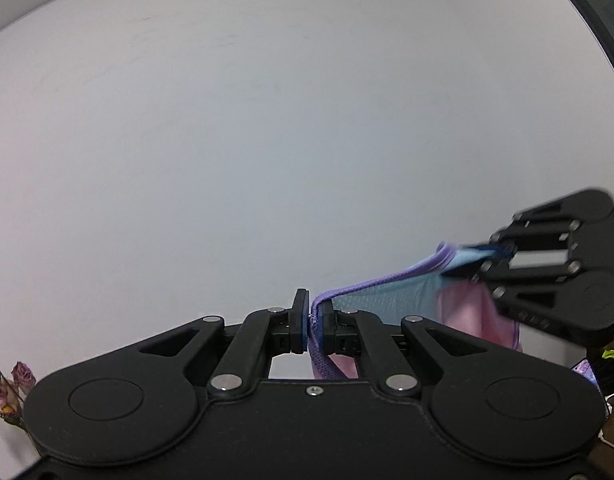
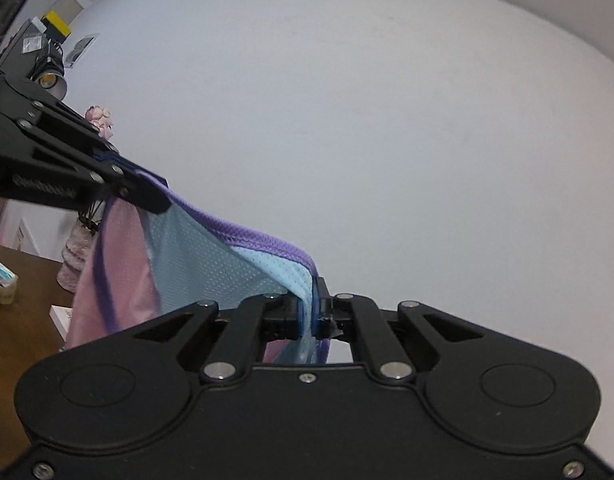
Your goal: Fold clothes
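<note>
Fig.: both grippers hold one garment (image 2: 195,256) up in the air in front of a pale wall (image 1: 267,140), well above the brown table (image 2: 23,320) seen low at the left edge of the right wrist view. Left gripper (image 1: 313,326): jaws pressed together on the purple trim of the garment, cloth pinched between the pads & trailing down behind them. Right gripper (image 2: 307,316): jaws likewise closed on the light-blue mesh & purple edge. The trim runs taut from one gripper to the other; pink & blue panels hang below it, toward the table. Step in hand (judged): lifting/spreading the garment by its top edge before laying it flat for a fold. To do it well: keep both grips at equal height, hold the trim just taut w/o stretching the mesh, let the hanging part settle free of twist, then lower it so the bottom hem meets the table first & the rest lays out smooth. Risk: thin mesh may slip from the pads if pulled apart too hard. Containers: a pale textured vase (image 2: 73,260) stands on the table behind the garment, dark stems rising from it; pink flowers (image 2: 101,118) show above the left gripper's body, prob. the same bunch. A small carton (image 2: 1,282) sits on the table left of the vase; contents not visible.
</note>
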Motion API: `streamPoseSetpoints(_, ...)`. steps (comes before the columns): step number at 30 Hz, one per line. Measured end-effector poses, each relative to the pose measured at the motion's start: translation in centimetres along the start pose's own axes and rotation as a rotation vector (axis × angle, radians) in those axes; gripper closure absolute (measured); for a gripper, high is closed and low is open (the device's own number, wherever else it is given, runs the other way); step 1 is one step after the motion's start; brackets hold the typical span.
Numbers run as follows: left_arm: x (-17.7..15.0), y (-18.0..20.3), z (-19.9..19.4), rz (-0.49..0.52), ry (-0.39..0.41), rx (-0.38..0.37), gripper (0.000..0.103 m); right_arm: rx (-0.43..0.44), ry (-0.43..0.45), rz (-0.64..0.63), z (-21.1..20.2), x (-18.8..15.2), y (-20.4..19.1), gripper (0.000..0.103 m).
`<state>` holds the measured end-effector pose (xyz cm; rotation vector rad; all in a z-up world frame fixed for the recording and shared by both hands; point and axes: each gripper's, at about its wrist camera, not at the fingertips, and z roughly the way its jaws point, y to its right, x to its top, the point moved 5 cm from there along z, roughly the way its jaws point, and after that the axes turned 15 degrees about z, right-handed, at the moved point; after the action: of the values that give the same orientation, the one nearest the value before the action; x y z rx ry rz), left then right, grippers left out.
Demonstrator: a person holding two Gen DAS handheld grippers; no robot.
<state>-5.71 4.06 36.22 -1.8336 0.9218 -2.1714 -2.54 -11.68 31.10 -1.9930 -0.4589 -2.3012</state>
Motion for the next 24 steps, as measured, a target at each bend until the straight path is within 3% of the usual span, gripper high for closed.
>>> streamPoseSetpoints(5,-2.0,-0.8,1.2,0.007,-0.053,0.021,0.099,0.038,-0.064,0.036,4.2,-2.5,-1.8,0.097)
streamPoseSetpoints(10,-1.8,-2.0,2.8,0.024,-0.067,0.065,0.099,0.032,-0.021,0.127,7.5,-4.0,-2.8,0.097)
streamPoseSetpoints(14,-2.0,1.1,3.1,0.013,-0.062,-0.036,0.098,0.0,0.009,0.216,7.3,-5.8,-1.4,0.097)
streamPoseSetpoints(16,-3.5,3.3,3.4,-0.013,-0.095,-0.108,0.095,-0.008,-0.052,0.22,7.2,-8.5,-0.8,0.097)
streamPoseSetpoints(17,-5.5,5.6,3.6,-0.047,-0.146,-0.198,0.084,-0.013,-0.114,0.213,7.0,-10.9,-0.4,0.095)
streamPoseSetpoints(18,-9.1,9.4,3.5,-0.093,-0.235,-0.364,0.075,-0.016,-0.211,0.2,6.7,-14.1,0.1,0.081)
streamPoseSetpoints(19,-11.4,11.1,2.8,-0.114,-0.273,-0.445,0.061,-0.016,-0.31,0.184,6.3,-17.1,0.5,0.072)
streamPoseSetpoints(20,-13.4,12.1,1.9,-0.131,-0.292,-0.484,0.056,-0.017,-0.397,0.176,5.7,-19.9,0.9,0.055)
streamPoseSetpoints(21,-14.9,12.3,1.2,-0.143,-0.302,-0.486,0.053,-0.016,-0.458,0.175,5.0,-21.9,1.1,0.042)
streamPoseSetpoints(23,-18.8,11.8,-0.5,-0.189,-0.351,-0.443,0.041,-0.002,-0.594,0.188,1.6,-26.6,1.5,0.04)
streamPoseSetpoints(24,-20.6,11.3,-1.2,-0.212,-0.381,-0.416,0.04,0.007,-0.641,0.208,-0.3,-28.2,1.6,0.04)
